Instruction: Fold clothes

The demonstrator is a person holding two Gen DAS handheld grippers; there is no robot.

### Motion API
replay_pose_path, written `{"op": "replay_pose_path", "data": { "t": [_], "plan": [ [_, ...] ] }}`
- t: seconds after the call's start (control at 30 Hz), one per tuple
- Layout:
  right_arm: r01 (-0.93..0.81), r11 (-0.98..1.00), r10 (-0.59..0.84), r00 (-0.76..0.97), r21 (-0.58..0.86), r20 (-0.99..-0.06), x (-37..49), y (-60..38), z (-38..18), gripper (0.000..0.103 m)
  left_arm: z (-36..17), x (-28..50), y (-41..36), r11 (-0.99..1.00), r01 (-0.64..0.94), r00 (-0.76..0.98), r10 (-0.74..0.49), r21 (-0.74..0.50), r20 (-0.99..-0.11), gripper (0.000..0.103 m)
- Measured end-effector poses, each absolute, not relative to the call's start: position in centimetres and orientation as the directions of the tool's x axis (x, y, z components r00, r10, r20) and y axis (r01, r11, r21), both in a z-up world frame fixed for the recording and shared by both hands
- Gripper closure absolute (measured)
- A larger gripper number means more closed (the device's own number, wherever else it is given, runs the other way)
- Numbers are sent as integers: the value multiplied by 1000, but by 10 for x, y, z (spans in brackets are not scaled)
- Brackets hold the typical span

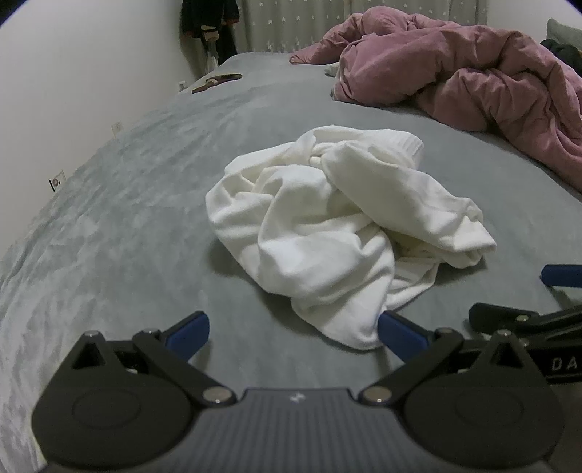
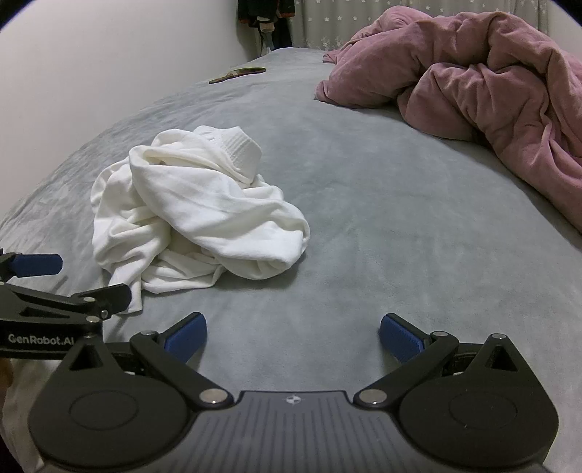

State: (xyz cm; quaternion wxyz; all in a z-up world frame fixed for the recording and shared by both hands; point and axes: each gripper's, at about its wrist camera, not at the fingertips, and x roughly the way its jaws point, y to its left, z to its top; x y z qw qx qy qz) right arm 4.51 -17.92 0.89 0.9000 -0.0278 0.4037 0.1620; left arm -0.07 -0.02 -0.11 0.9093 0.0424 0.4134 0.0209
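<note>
A white garment [image 1: 338, 222] lies crumpled in a heap on the grey bed [image 1: 145, 218], a ribbed cuff showing at its far side. My left gripper [image 1: 293, 333] hovers open just in front of the heap, its right blue pad touching the nearest fold. In the right wrist view the same white garment [image 2: 196, 214] sits to the left. My right gripper [image 2: 293, 333] is open over bare grey bed [image 2: 400, 236], with nothing between its fingers. The left gripper's black arm [image 2: 65, 302] shows at the left edge there.
A rumpled pink duvet [image 1: 473, 80] fills the back right of the bed. A slim brown object [image 1: 218, 82] lies at the far left corner. A white wall with sockets runs along the left, and dark clothes [image 1: 207, 18] hang at the back.
</note>
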Motion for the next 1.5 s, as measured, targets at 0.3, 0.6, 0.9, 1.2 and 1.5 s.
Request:
{"op": "replay_pose_path", "data": {
  "t": [0.3,0.6,0.9,1.2,1.5],
  "plan": [
    [-316,946,266,621,75,-737,47,-179,9,0,-8,-5,-1,995,0,652,72,95,-754,0],
    [-315,947,259,623,66,-738,45,-178,9,0,-11,-5,0,996,4,649,65,88,-758,0],
    [-315,947,255,624,61,-739,44,-176,8,0,-10,-2,4,997,2,639,61,82,-767,0],
    [-313,948,252,625,59,-739,45,-176,8,0,-8,-2,2,997,-5,630,66,81,-774,0],
    [-300,952,244,627,60,-740,44,-176,8,0,-6,1,3,997,-19,621,68,72,-781,0]
  ]
}}
